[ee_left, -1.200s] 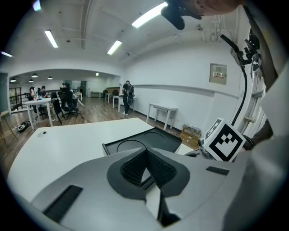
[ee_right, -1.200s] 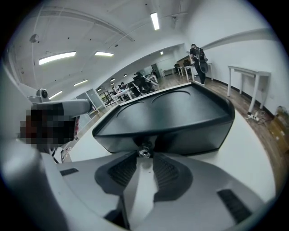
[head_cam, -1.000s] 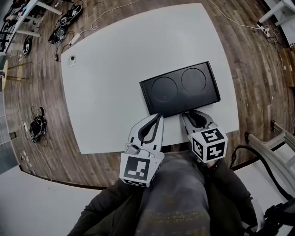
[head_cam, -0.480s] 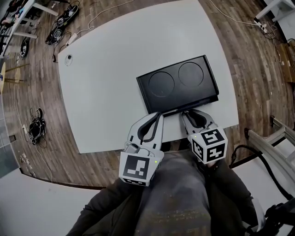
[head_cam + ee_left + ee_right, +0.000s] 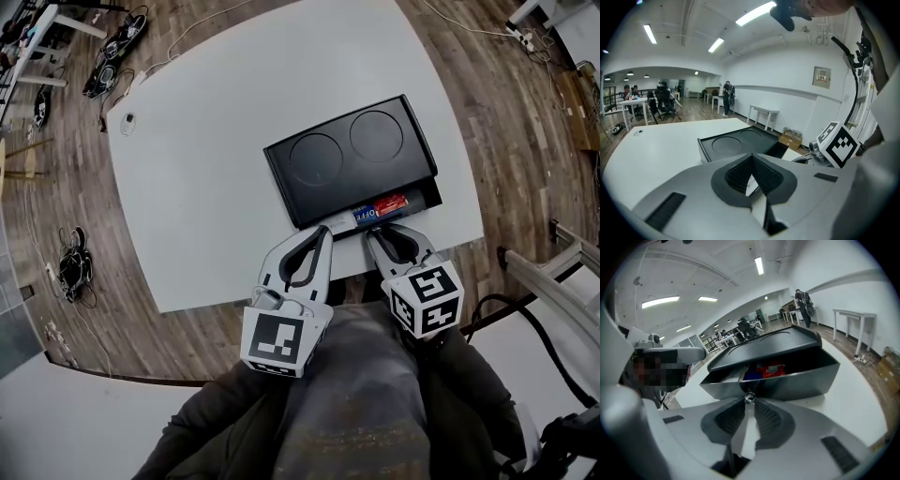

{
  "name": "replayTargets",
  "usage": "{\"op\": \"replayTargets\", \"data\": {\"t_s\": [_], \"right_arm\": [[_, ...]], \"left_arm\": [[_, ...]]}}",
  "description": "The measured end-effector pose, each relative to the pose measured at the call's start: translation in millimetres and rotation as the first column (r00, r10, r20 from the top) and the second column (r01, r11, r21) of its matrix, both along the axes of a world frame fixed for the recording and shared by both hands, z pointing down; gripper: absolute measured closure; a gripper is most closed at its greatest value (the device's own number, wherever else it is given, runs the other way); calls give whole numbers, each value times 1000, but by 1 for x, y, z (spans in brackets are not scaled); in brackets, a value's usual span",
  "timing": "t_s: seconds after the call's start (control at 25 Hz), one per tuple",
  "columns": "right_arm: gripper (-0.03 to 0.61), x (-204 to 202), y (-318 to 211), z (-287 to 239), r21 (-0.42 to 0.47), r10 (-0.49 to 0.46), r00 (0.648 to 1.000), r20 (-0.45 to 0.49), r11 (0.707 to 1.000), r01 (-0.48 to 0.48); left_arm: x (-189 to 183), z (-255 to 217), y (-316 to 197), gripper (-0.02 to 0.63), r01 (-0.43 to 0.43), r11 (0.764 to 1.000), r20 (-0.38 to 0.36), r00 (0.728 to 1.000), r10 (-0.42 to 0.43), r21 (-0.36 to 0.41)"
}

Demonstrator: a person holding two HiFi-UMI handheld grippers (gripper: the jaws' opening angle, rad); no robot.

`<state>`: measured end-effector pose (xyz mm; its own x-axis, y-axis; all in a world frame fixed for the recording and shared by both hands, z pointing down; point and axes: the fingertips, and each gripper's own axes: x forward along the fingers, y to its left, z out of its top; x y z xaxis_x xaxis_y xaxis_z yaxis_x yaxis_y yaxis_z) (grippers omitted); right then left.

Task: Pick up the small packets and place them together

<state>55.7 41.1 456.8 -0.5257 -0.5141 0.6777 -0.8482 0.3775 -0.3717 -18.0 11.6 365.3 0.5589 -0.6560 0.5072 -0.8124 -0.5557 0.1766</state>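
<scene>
right gripper (image 5: 370, 231) at the near side of the box (image 5: 347, 155), jaws pinched on the small metal knob (image 5: 749, 398) of the drawer (image 5: 425, 198)

left gripper (image 5: 324, 232) just beside it, off the box's near left corner, tips pressed together. a white printed slip (image 5: 752, 184) shows behind the tips; label or packet, can't tell

packets: a blue packet (image 5: 366, 214) and a red packet (image 5: 392, 202) lie flat, side by side, in the drawer, just out from under the box's near edge. more may sit further in, hidden

handling, my guess: light, thin, floppy sachets with slick wrappers, likely to crinkle and slide rather than break. the drawer looks shallow and its front wall bars a level approach, so come down from above and nip a short end or a raised edge, not the flat middle

box sits on the table (image 5: 206, 187), towards its right side, two round recesses on top

change: a second ago the box's near side was closed and no packets showed; half a second ago barely a gap; now the drawer is drawn out towards the person, with the right gripper on the knob in all three frames
</scene>
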Motion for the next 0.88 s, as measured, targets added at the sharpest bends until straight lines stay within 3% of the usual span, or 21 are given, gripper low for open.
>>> {"op": "replayTargets", "data": {"t_s": [0.24,0.6,0.88], "right_arm": [[509,4,10,0,-8,15,1000,9,1000,-15],[510,8,23,3,-6,25,999,20,1000,-24],[509,9,34,4,-5,30,999,26,1000,-30]], "left_arm": [[6,3,7,611,-16,999,2,1000,16,-34],[17,5,13,611,-50,999,7,999,50,-5],[22,6,17,611,-71,997,7,997,71,-25]]}}
